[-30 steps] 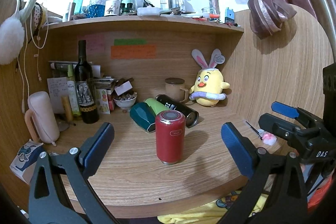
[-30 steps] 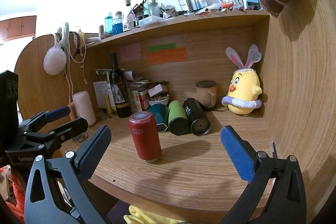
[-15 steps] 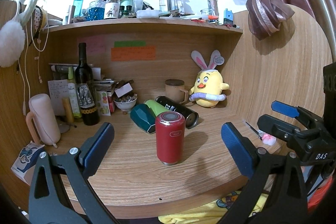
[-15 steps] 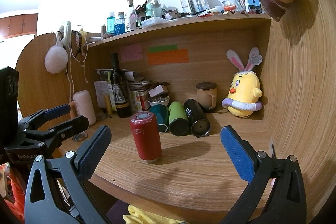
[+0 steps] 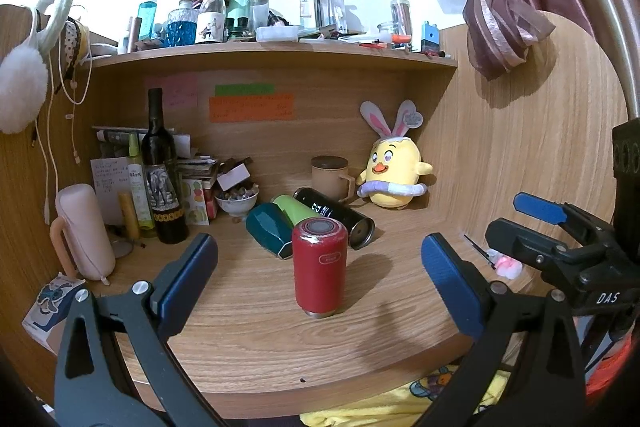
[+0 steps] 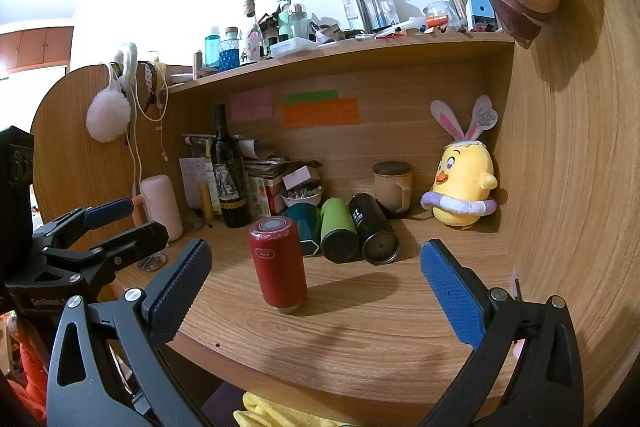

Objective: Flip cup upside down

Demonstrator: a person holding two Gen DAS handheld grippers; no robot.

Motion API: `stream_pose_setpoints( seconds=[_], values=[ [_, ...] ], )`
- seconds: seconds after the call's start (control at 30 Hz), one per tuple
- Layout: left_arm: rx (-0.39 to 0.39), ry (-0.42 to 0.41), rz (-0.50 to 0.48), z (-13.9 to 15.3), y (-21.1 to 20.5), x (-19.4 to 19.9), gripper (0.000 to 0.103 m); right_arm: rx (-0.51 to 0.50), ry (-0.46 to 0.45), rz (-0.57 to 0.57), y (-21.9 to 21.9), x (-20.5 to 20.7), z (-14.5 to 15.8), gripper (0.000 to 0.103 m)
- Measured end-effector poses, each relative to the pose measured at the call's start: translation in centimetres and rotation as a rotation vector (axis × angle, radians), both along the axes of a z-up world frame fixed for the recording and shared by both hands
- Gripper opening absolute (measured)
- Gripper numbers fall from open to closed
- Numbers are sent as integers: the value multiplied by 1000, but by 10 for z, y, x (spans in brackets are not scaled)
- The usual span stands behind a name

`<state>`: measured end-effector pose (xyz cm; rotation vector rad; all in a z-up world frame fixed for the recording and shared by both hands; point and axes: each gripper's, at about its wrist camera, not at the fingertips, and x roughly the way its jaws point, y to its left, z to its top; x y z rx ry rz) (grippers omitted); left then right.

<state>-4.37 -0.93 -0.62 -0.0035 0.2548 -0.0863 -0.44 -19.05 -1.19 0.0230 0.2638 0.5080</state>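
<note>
A red cylindrical cup stands on end on the wooden desk, a grey disc on its top end and a silver rim at the bottom. It also shows in the right wrist view. My left gripper is open and empty, held in front of the cup, with the cup seen between its blue pads. My right gripper is open and empty, off to the cup's right, also short of it. Each gripper shows in the other's view: the right one and the left one.
Three cups lie on their sides behind the red one: teal, green, black. A lidded mug, a yellow plush chick, a wine bottle, a small bowl and a pink bottle line the back and left.
Both views have shifted only slightly, with the scene a little lower in frame. The red cup has not moved and both grippers stay open.
</note>
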Motion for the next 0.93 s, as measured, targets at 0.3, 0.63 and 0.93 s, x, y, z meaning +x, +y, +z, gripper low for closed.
stream_pose_setpoints(
  seconds=[0.3, 0.63, 0.93],
  values=[
    [4, -15, -10, 3, -1, -6, 103, -3, -10, 2, 0, -3, 3, 103],
    [2, -12, -14, 3, -2, -6, 103, -7, -17, 1, 0, -4, 6, 103],
    [-7, 10, -29, 0, -1, -1, 103, -9, -8, 2, -3, 0, 5, 103]
  ],
)
